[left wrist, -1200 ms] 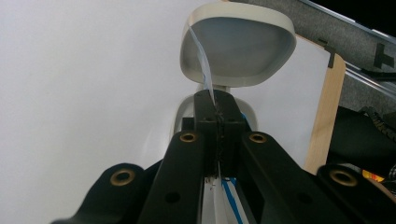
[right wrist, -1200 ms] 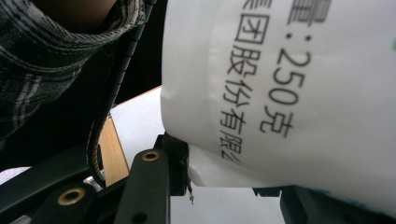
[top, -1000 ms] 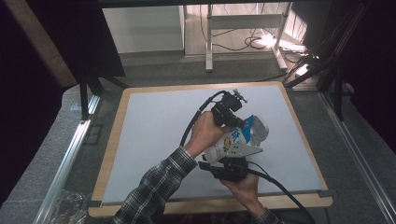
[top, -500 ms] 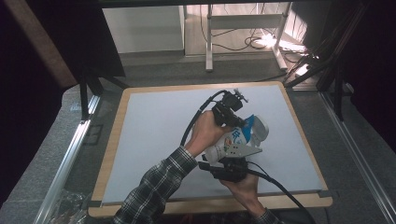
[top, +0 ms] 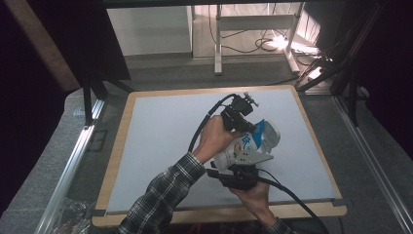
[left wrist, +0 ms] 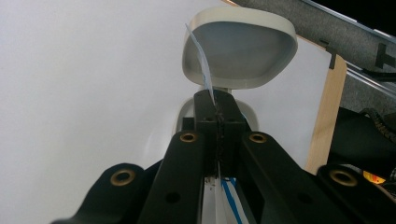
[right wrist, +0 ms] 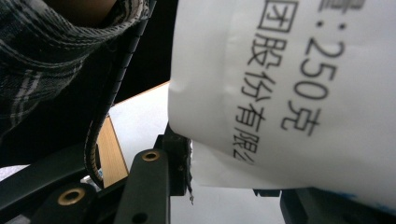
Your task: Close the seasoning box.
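Observation:
A white bottle (top: 246, 145) with a blue printed label lies tilted over the white board (top: 160, 141), its wide end (top: 271, 135) toward the far right. My right gripper (top: 238, 160) comes in from the near side and is shut on the bottle's body. In the right gripper view the bottle (right wrist: 289, 93) shows black print and sits between the jaws of the gripper (right wrist: 233, 179). My left gripper (top: 250, 127) reaches in from the left. Its jaws (left wrist: 217, 106) are pressed together on a thin film (left wrist: 201, 60) that stands off the bottle, with the bottle's pale rounded end (left wrist: 240, 56) just beyond.
The board has a wooden rim (top: 219, 213) and lies on a grey table. Metal rails run along the left (top: 73, 161) and the right (top: 375, 161). Black cables (top: 287, 195) trail from both grippers. Stand legs and loose wires (top: 253, 44) are on the floor behind.

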`<state>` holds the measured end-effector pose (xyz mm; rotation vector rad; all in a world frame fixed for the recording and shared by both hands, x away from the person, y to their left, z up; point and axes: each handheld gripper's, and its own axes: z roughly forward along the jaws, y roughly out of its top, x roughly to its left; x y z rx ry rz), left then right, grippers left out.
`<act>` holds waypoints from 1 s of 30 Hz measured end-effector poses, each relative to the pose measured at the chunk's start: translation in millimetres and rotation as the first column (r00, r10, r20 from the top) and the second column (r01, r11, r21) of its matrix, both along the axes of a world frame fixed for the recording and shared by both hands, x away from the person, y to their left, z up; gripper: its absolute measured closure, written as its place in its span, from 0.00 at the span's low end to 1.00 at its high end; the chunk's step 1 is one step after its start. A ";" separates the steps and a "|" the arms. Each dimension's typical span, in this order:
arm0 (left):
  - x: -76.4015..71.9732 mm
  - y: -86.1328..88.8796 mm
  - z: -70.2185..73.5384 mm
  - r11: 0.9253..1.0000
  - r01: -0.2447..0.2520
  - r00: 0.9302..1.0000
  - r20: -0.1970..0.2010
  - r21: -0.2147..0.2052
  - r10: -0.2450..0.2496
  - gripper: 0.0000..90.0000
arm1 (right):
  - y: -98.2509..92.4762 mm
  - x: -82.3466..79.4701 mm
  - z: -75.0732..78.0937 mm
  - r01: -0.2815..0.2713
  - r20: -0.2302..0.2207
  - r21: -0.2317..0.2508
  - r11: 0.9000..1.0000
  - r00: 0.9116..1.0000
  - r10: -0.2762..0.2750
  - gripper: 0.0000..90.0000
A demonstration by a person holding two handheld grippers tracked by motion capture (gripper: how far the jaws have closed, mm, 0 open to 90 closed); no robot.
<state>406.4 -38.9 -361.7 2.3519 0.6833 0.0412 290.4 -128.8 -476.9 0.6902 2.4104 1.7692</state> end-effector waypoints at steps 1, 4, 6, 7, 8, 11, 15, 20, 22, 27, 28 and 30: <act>0.0 0.0 0.1 1.000 0.000 1.000 0.000 0.000 0.000 1.00 | 0.0 0.0 0.1 0.001 0.000 0.000 1.000 1.000 -0.001 0.72; 0.0 -0.2 0.5 1.000 -0.002 1.000 0.000 0.000 0.002 1.00 | 0.0 -0.2 0.2 0.002 0.002 0.001 1.000 1.000 -0.002 0.72; 0.0 -0.3 0.5 1.000 -0.003 1.000 0.000 0.000 0.003 1.00 | 0.1 -0.2 0.3 0.003 0.003 0.002 1.000 1.000 -0.003 0.72; 0.1 -0.4 0.5 1.000 -0.003 1.000 -0.001 0.000 0.003 1.00 | 0.1 -0.2 0.4 0.003 0.003 0.002 1.000 1.000 -0.003 0.72; 0.1 -0.5 0.5 1.000 -0.003 1.000 -0.002 0.001 0.003 1.00 | 0.2 -0.1 0.3 0.005 0.006 0.002 1.000 1.000 -0.005 0.72; 0.2 -0.8 0.1 1.000 0.000 1.000 -0.005 0.002 0.000 1.00 | 0.2 -0.1 0.1 0.006 0.010 0.002 1.000 1.000 -0.006 0.73; 0.1 -1.2 0.3 1.000 -0.001 1.000 -0.004 0.002 0.001 1.00 | 0.1 -0.1 0.2 0.010 0.009 0.003 1.000 1.000 -0.010 0.74; -0.1 -1.4 0.7 1.000 -0.006 1.000 0.003 0.007 0.006 1.00 | 0.0 0.8 -0.2 0.014 0.008 0.004 1.000 1.000 -0.014 0.76; -0.1 -1.8 0.6 1.000 -0.008 1.000 0.002 0.009 0.008 1.00 | 0.1 1.4 -0.5 0.015 0.006 0.004 1.000 1.000 -0.015 0.76; 0.6 -2.8 0.7 1.000 -0.010 1.000 0.002 0.015 0.010 1.00 | 0.4 2.3 -1.0 0.015 0.007 0.007 1.000 1.000 -0.015 0.76; 0.6 -3.0 0.9 1.000 -0.010 1.000 0.003 0.016 0.010 1.00 | 0.3 2.3 -0.9 0.015 0.007 0.008 1.000 1.000 -0.015 0.76; 0.6 -3.4 1.2 1.000 -0.011 1.000 0.003 0.019 0.011 1.00 | 0.3 2.3 -0.6 0.015 0.005 0.011 1.000 1.000 -0.015 0.76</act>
